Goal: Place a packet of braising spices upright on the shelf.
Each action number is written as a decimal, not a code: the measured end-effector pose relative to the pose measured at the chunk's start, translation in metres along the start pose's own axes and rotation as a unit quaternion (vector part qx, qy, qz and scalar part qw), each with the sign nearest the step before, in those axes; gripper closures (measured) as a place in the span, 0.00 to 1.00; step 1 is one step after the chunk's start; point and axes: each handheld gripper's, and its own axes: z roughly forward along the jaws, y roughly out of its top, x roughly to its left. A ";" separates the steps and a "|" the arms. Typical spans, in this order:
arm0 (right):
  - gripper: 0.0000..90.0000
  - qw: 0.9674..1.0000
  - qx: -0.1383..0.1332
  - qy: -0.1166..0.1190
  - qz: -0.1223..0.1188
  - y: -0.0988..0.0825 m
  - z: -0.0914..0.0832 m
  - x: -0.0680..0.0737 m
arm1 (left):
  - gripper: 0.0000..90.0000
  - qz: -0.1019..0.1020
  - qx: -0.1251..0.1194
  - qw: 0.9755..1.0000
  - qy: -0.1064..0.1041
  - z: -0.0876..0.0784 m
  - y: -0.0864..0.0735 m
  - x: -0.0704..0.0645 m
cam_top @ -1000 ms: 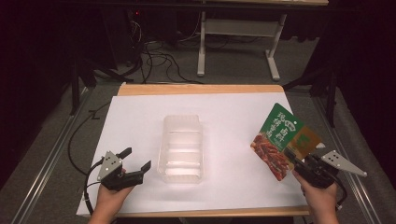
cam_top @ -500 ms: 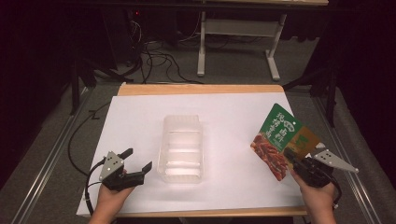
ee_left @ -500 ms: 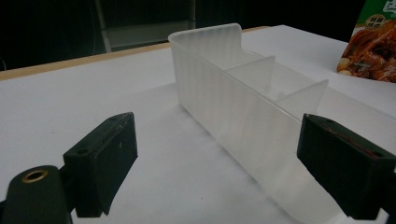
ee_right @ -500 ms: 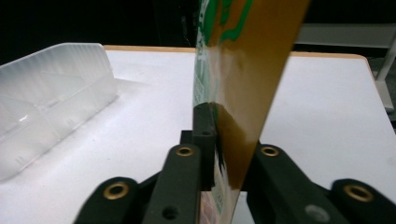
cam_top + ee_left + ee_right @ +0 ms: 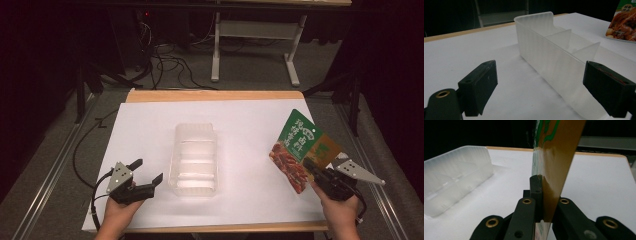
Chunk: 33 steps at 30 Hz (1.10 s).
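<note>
A green and orange food packet (image 5: 297, 145) with a picture of red meat stands tilted over the table's right side. My right gripper (image 5: 312, 167) is shut on its lower corner, the jaws having just been closing on it. In the right gripper view the packet (image 5: 556, 157) rises edge-on from between the pads of my right gripper (image 5: 542, 192). A clear plastic tray (image 5: 195, 127) with dividers lies at the middle of the white sheet. My left gripper (image 5: 148, 170) rests open just left of the tray's near end. The left gripper (image 5: 539, 87) frames the tray wall (image 5: 544, 55), with the packet (image 5: 624, 22) beyond.
The white sheet (image 5: 250, 115) covers a wooden table. Metal rails (image 5: 50, 170) run along both sides of it. Past the far edge are cables (image 5: 165, 65) on the floor and a white desk frame (image 5: 260, 30). The tray (image 5: 454, 175) lies to the left of the right gripper.
The right gripper has shifted slightly left and its jaws have closed on the packet's lower corner. The left gripper, tray and packet stay where they were.
</note>
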 end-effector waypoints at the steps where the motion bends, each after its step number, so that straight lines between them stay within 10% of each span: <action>1: 1.00 1.000 -0.002 0.001 0.001 0.000 -0.001 0.000 | 0.14 0.000 0.000 1.000 0.000 0.000 0.000 0.000; 17: 1.00 0.997 -0.032 0.060 -0.027 0.014 0.003 0.016 | 0.14 0.002 0.003 1.000 0.010 -0.007 -0.003 -0.001; 33: 1.00 0.989 -0.038 0.133 -0.049 0.041 0.044 0.055 | 0.14 0.002 0.003 1.000 0.013 -0.023 -0.008 -0.001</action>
